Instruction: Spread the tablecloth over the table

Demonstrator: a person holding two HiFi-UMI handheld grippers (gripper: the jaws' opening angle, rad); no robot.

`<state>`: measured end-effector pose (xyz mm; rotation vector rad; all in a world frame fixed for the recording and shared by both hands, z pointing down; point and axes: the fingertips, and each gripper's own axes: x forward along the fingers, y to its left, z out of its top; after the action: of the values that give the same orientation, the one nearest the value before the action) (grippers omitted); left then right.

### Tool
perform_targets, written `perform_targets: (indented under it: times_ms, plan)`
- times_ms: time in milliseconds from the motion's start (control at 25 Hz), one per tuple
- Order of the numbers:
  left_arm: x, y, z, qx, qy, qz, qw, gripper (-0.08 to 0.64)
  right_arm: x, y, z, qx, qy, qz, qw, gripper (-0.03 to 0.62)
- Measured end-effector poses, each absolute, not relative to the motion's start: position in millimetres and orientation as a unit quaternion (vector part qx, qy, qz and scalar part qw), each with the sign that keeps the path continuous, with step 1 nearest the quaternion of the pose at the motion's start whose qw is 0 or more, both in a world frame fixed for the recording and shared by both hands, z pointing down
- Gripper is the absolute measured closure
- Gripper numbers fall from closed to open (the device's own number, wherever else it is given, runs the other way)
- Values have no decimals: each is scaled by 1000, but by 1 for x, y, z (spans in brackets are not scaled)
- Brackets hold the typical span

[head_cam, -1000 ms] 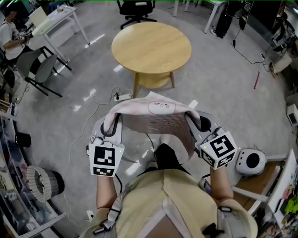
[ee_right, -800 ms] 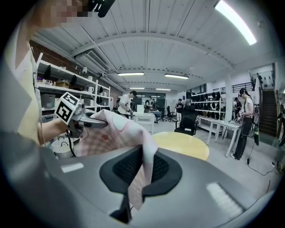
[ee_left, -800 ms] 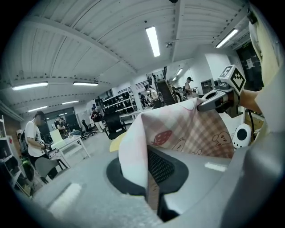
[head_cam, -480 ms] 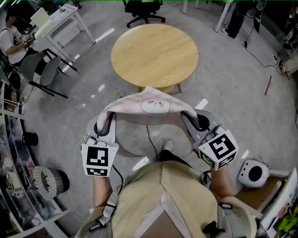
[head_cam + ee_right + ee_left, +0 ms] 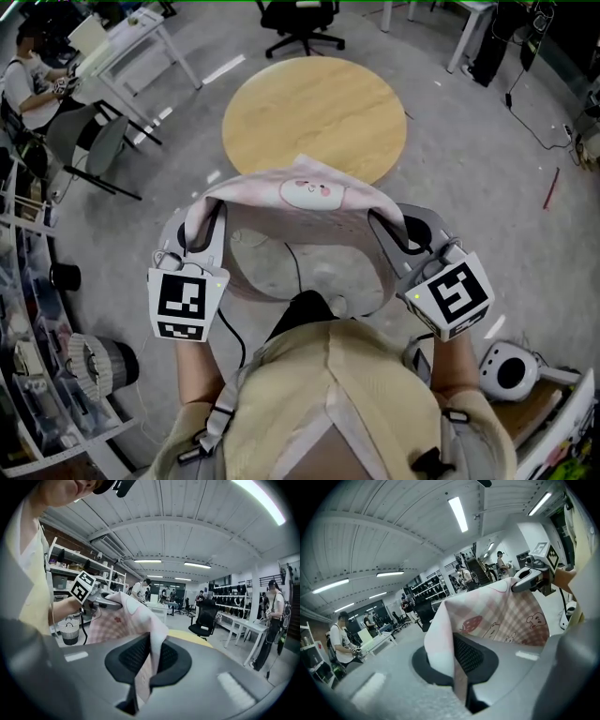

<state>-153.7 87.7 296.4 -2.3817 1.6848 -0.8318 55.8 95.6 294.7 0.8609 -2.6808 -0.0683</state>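
Observation:
A pink checked tablecloth with cartoon prints hangs stretched between my two grippers, in front of the person's chest. My left gripper is shut on its left corner, and the cloth runs from those jaws toward the other gripper. My right gripper is shut on the right corner, where cloth is pinched between the pads. The round wooden table stands just beyond the cloth, bare on top.
A black office chair stands behind the table. A white desk with a seated person is at the upper left. Shelving lines the left edge. A white round device sits on the floor at the lower right.
Both grippers have carried the tablecloth forward toward the round table and slightly up. The table now appears nearer, with the cloth's top edge reaching its near rim in the head view.

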Motion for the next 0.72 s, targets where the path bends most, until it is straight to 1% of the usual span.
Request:
perform_targets:
  times_ms: [440, 720]
  plan:
    - [-146, -1, 232, -787, 517, -304, 143, 548, 57, 18, 231, 329, -925, -99, 162, 578]
    - [-138, -66, 209, -782, 509, -309, 181, 543, 63, -47, 206, 358, -910, -124, 168, 573]
